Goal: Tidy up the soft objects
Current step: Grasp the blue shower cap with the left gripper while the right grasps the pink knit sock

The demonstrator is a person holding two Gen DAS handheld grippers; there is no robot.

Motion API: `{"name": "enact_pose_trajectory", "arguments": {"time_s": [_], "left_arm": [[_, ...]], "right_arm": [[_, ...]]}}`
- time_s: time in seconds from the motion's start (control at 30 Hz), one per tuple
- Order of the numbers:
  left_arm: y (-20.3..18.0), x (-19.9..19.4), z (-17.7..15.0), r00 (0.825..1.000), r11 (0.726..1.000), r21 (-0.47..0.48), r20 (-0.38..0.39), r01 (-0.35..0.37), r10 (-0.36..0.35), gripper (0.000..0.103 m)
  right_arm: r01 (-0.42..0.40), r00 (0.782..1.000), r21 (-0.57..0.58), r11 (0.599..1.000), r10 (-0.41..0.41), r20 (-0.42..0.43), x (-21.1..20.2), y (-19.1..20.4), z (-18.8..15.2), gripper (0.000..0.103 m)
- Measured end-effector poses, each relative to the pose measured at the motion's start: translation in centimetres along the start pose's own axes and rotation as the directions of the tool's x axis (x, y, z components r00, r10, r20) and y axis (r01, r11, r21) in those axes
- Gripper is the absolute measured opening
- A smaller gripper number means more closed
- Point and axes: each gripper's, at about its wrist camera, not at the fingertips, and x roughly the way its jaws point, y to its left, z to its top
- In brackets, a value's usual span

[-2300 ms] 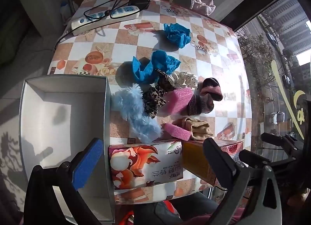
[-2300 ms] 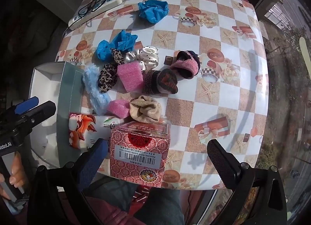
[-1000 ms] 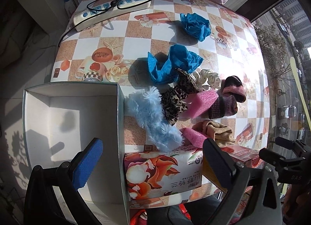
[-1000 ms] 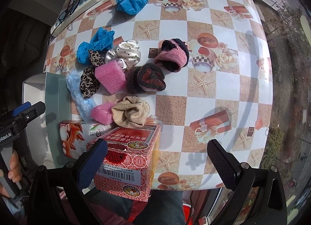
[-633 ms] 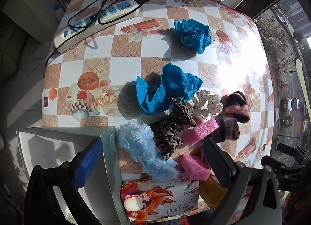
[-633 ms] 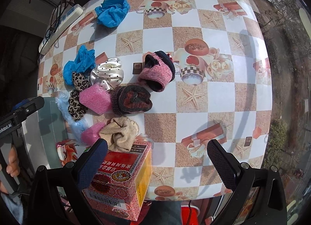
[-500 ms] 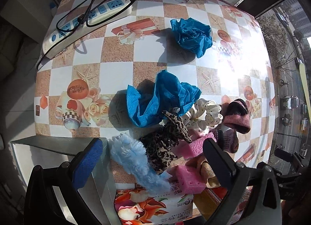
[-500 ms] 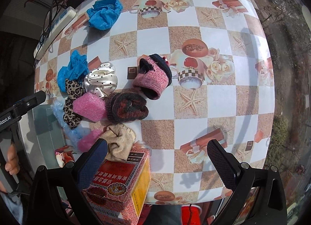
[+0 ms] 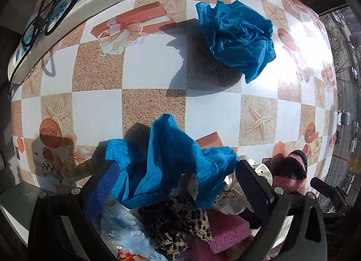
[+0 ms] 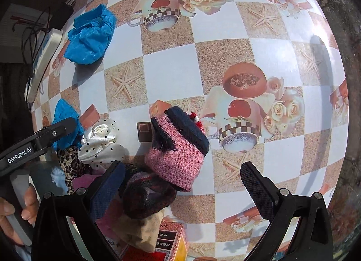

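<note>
Left hand-held gripper [image 9: 176,184]: jaws spread wide, empty, straddling the near blue mesh cloth [image 9: 167,161] at the edge of the pile.
Right hand-held gripper [image 10: 180,184]: jaws spread wide, empty, over the pink knit sock [image 10: 178,150] and dark knit sock [image 10: 146,197].
Risk, left: closing here could also snag the leopard scrunchie [image 9: 178,220] or the polka-dot scrunchie [image 9: 227,191], which touch the cloth.
Risk, right: the two socks touch, so one pinch may drag both.
Count, tabletop [image 9: 153,73]: blue mesh cloths, two, the far one [image 9: 237,37] well apart; knit socks, two; scrunchies, two; pink sponge [image 9: 227,231], at least one; beige sock [image 10: 140,231], one; pale blue fluffy piece [image 9: 126,227], one.
</note>
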Motion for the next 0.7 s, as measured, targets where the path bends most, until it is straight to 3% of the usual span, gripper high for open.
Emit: {"name": "enact_pose_trajectory", "arguments": {"time_s": [0.3, 0.37, 0.4, 0.47, 0.53, 0.6, 0.7], "left_arm": [[2.3, 3.1, 1.0, 0.995, 0.995, -0.077, -0.087, -0.063, 0.056, 0.082], [2.6, 3.3, 1.0, 0.994, 0.995, -0.066, -0.088, -0.07, 0.064, 0.076], [2.7, 3.4, 1.0, 0.993, 0.995, -0.058, -0.084, -0.082, 0.077, 0.072], [2.8, 3.3, 0.9, 0.993, 0.994, -0.043, -0.073, -0.1, 0.097, 0.049], [3.3, 2.8, 0.6, 0.997, 0.997, -0.043, -0.048, -0.064, 0.062, 0.025], [4.1, 2.1, 0.2, 1.0, 0.998, -0.054, 0.003, -0.019, 0.019, 0.022], [4.3, -0.1, -0.8, 0.992, 0.999, -0.018, 0.116, -0.037, 0.039, 0.021]], "right_arm": [[-0.018, 0.999, 0.032, 0.999, 0.019, -0.037, 2.8, 0.0, 1.4, 0.103], [-0.019, 0.999, 0.036, 0.999, 0.02, -0.04, 3.0, 0.0, 1.3, 0.084], [-0.014, 0.999, 0.033, 0.999, 0.016, -0.047, 3.2, 0.1, 1.3, 0.068], [0.01, 0.999, 0.012, 1.0, -0.009, -0.044, 3.1, 0.3, 1.1, 0.058], [0.02, 0.999, -0.009, 1.0, -0.021, -0.035, 2.9, 0.5, 0.9, 0.051], [0.02, 1.0, -0.016, 1.0, -0.02, -0.011, 2.1, 0.6, 0.7, 0.044], [0.026, 0.999, -0.032, 0.999, -0.025, 0.036, 0.3, 1.3, -0.5, 0.044]]}}
